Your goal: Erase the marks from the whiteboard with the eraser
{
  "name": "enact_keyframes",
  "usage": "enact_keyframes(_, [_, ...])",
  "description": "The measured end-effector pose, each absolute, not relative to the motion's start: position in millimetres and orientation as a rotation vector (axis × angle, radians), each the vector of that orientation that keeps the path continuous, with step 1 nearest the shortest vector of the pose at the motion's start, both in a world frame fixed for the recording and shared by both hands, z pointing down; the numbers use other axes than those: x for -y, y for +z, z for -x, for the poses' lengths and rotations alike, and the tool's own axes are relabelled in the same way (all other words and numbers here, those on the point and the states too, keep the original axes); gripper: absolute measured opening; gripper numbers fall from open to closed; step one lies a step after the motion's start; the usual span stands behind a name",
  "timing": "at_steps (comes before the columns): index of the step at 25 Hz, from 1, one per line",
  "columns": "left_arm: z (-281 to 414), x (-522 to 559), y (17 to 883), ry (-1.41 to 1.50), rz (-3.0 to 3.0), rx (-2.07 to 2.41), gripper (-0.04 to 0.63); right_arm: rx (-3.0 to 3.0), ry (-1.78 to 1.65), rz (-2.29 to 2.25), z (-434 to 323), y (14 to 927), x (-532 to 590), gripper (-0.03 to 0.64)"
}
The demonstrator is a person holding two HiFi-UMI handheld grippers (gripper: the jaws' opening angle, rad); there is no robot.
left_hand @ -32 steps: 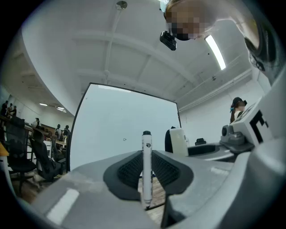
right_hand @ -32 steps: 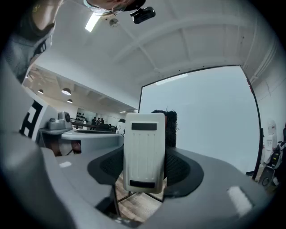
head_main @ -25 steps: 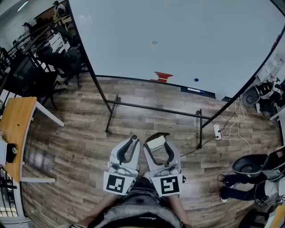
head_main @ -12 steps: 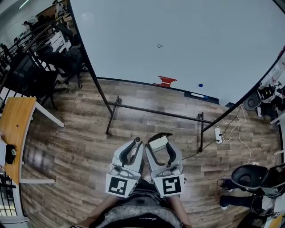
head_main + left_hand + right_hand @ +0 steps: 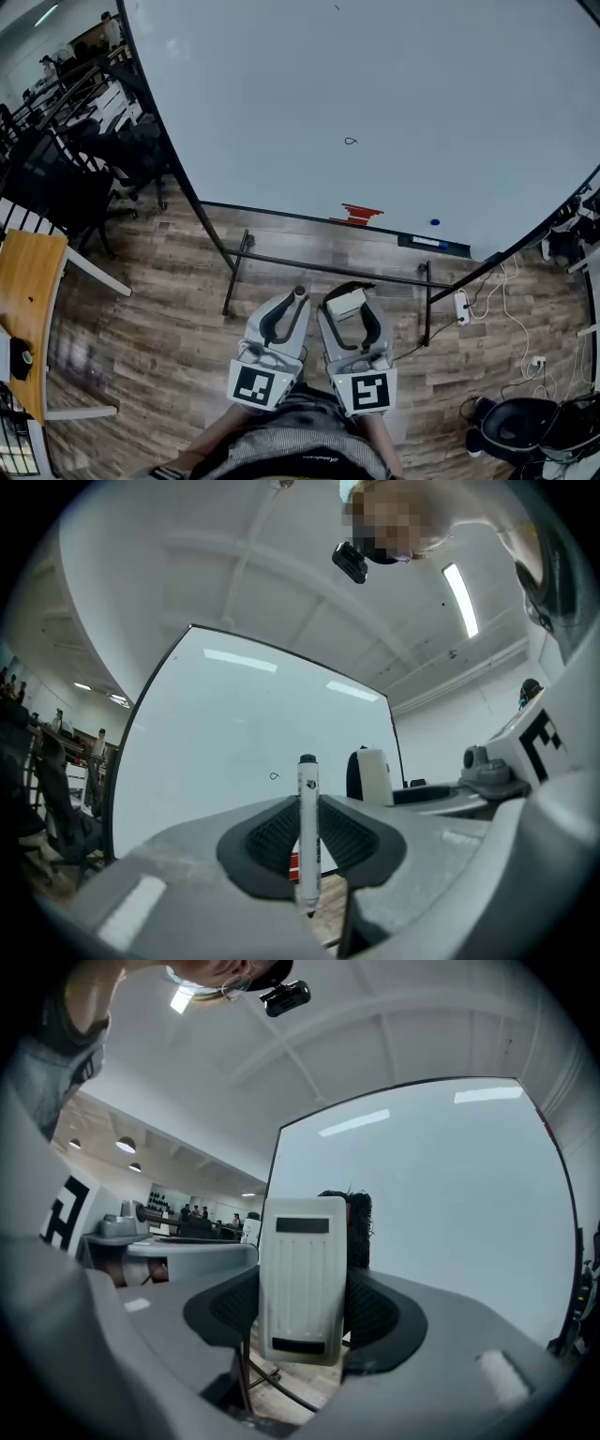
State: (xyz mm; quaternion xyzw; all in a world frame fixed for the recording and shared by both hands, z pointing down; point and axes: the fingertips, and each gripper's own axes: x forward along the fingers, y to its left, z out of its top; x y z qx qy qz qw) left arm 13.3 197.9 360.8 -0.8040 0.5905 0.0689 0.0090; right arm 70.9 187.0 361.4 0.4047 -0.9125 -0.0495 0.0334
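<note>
A large whiteboard (image 5: 394, 103) on a black stand fills the upper head view, with one small black mark (image 5: 351, 142) near its middle; the same mark (image 5: 274, 776) shows in the left gripper view. My right gripper (image 5: 349, 298) is shut on a white eraser (image 5: 302, 1277) with a black felt face, held low and well short of the board. My left gripper (image 5: 298, 295) is shut on a white marker (image 5: 307, 836) with a black cap, standing upright between the jaws. Both grippers sit side by side in front of the person's body.
A red object (image 5: 360, 214) and a blue dot (image 5: 434, 222) lie along the board's bottom tray. The stand's black crossbar (image 5: 328, 266) runs over the wood floor. A wooden table (image 5: 28, 300) is at the left, chairs behind it, a power strip (image 5: 458, 306) with cables at the right.
The head view has tilted up and drawn closer, so more of the whiteboard shows and the mark sits lower in the frame. Both grippers keep their hold and stay side by side.
</note>
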Motion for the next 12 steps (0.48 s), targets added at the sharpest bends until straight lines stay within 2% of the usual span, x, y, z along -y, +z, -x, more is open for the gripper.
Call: enact_keyframes(12, [43.7,-116.5,367.0,0.186,2.570,-1.793,0.074,2.778,-0.076,-1.310,-16.8,368.3,-100.3,0.253])
